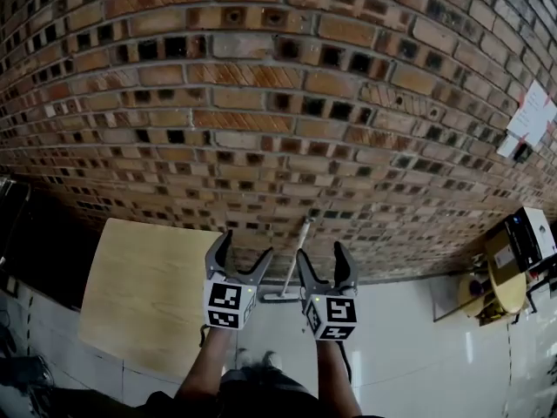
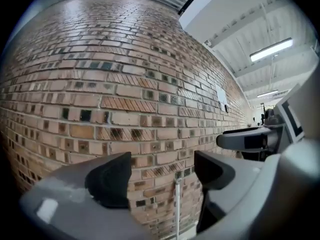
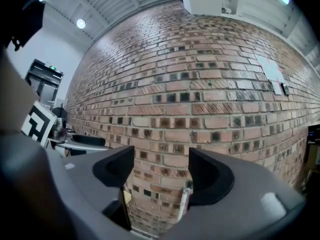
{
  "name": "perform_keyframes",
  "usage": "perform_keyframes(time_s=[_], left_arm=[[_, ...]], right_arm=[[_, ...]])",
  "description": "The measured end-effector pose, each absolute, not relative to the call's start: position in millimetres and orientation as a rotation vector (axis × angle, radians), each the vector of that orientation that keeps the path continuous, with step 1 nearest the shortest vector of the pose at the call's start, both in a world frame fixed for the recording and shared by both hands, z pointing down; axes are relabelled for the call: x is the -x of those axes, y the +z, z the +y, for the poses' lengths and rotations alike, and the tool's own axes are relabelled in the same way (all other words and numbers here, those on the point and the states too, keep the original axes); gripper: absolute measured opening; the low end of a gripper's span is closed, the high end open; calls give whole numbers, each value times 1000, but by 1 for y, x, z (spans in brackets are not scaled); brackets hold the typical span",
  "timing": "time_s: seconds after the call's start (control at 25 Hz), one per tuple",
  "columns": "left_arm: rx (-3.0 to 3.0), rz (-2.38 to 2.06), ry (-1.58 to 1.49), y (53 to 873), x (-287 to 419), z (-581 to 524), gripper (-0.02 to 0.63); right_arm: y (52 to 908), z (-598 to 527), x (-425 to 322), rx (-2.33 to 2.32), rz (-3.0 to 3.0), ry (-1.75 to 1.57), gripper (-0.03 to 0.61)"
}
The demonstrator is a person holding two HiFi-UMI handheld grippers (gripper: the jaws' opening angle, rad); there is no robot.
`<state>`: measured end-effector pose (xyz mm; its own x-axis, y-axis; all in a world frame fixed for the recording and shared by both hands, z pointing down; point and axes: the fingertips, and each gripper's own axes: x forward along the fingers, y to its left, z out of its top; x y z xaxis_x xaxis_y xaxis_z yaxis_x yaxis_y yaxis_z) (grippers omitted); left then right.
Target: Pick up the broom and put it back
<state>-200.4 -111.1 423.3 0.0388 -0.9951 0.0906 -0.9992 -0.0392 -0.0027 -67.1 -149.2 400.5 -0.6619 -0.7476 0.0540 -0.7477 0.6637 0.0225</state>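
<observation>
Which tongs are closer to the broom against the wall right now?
Right, by a little. The broom leans on the brick wall ahead: the right tongs just right of its handle, the left tongs farther off to its left. Neither touches it.

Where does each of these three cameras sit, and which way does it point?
Head view: on the person's head, looking down at the brick wall and the broom standing against it; both forearms, left gripper and right gripper show.
Left gripper view: rides the left gripper, facing the wall between its open jaws; right gripper at right.
Right gripper view: rides the right gripper, facing the wall between its open jaws; left gripper at left.
Shared: all three see the wall and the broom.
</observation>
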Motion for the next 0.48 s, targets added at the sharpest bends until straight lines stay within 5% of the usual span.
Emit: perform_keyframes(time_s=[0.48], left_arm=[[-2264,-1966,301,485,174,-171,387]], right_arm=[[487,-198,41,-1276,-2674,164,345]])
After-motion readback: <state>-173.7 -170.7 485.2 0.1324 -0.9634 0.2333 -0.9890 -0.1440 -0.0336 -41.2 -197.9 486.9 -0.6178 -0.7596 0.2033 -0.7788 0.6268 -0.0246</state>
